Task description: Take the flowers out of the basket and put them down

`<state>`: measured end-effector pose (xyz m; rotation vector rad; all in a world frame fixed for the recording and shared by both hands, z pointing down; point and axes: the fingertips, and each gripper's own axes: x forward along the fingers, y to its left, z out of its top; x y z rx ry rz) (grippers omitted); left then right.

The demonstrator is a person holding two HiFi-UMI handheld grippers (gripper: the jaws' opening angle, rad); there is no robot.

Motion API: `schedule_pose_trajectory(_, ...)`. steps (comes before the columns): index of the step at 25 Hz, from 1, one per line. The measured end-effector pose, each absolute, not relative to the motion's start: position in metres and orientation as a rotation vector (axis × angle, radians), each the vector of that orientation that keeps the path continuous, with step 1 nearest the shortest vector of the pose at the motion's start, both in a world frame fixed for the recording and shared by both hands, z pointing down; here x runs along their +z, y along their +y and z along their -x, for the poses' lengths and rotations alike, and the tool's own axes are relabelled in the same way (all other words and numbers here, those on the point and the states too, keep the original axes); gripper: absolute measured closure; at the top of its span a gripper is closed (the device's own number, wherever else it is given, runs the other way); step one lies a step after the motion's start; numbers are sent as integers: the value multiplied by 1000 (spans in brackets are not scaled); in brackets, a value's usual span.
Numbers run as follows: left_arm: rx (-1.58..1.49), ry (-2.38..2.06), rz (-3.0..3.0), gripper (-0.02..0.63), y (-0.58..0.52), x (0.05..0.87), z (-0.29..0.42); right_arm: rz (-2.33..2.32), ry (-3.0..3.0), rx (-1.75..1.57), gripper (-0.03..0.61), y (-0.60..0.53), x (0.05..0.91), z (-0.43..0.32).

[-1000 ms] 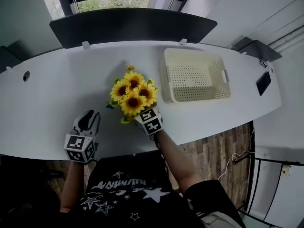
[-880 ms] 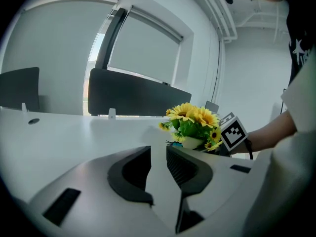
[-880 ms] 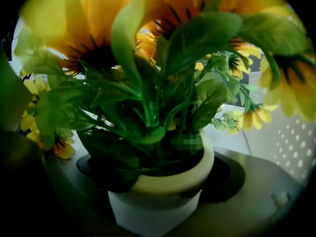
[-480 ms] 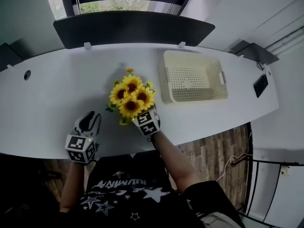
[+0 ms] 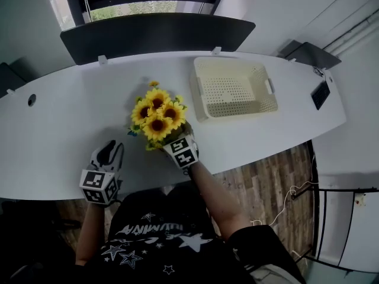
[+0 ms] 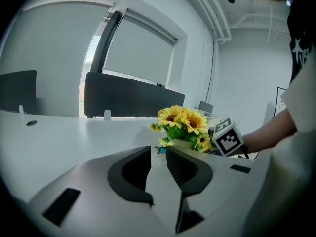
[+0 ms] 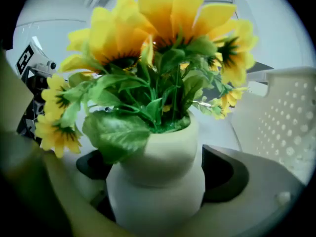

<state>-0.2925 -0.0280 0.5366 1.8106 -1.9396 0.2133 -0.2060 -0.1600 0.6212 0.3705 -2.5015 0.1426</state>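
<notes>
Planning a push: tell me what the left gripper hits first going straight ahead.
Likely the bare table just past its fingers; the flowers stand slightly right of that line, though depth is unclear.

Flowers at mid-table, basket to their right

The flowers stand in a vase near the middle of the table, toward its near edge; whether the vase rests on the tabletop or sits just above it is hard to tell. The right gripper lies just in front of the flowers, with one jaw on each side of the vase. The basket sits to the right of the flowers and a little farther back, apart from them. The left gripper is at the near edge, well to the left of the flowers. A divider panel runs along the far edge, with a window behind it.
</notes>
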Motion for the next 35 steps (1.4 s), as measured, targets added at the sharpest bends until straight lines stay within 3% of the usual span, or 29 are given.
schedule_pose_trajectory(19, 159, -2073, -1798, 511, 5, 494, 252, -451, -2634, 201, 54, -105, 567, 113)
schedule_pose_trajectory(27, 99, -2119, -1796, 512, 47, 467, 191, -438, -2685, 249, 71, -76, 548, 59)
schedule_pose_trajectory(31, 70, -2149, -1772, 580, 67, 463, 165, -384, -2745, 277, 93, -56, 538, 50)
schedule_pose_trajectory(35, 81, -2173, -1789, 598, 83, 458, 143, -315, -2811, 300, 120, -32, 524, 48)
